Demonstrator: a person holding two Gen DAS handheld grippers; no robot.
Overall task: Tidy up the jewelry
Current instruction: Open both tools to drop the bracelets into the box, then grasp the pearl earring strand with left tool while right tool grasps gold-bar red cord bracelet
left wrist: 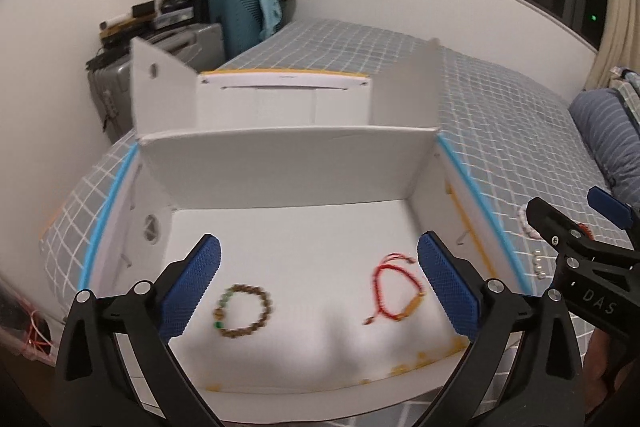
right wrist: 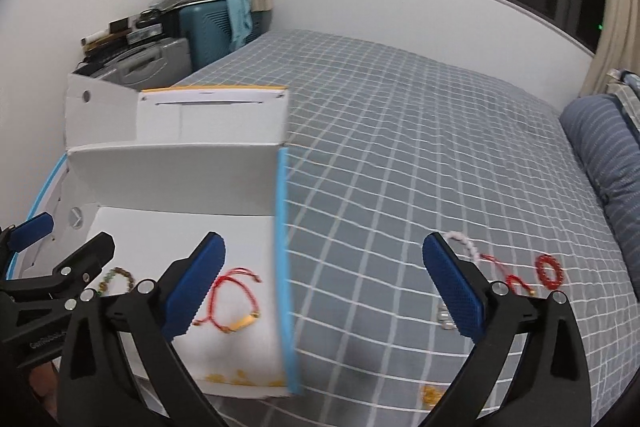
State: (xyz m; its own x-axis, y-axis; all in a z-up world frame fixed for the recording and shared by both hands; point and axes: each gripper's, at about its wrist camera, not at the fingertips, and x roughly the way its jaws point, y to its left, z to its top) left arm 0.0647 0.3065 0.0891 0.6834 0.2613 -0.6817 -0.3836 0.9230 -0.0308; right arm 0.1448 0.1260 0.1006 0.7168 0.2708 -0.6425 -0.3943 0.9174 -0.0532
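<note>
An open white cardboard box (left wrist: 280,167) lies on the bed. Inside it lie a brown and green bead bracelet (left wrist: 244,311) and a red cord bracelet (left wrist: 394,285); both also show in the right wrist view, the bead bracelet (right wrist: 118,277) and the red cord bracelet (right wrist: 232,301). My left gripper (left wrist: 318,285) is open and empty above the box floor. My right gripper (right wrist: 324,285) is open and empty above the box's right wall and the bed. On the bedspread to the right lie a white bead bracelet (right wrist: 466,245), a red cord piece (right wrist: 514,281), a red bead bracelet (right wrist: 551,271) and a small silver piece (right wrist: 444,317).
The grey checked bedspread (right wrist: 400,147) stretches to the far wall. A blue striped pillow (right wrist: 600,155) lies at the right. Suitcases (right wrist: 208,27) and clutter stand at the bed's far left corner. A small yellow item (right wrist: 432,395) lies on the bedspread near me.
</note>
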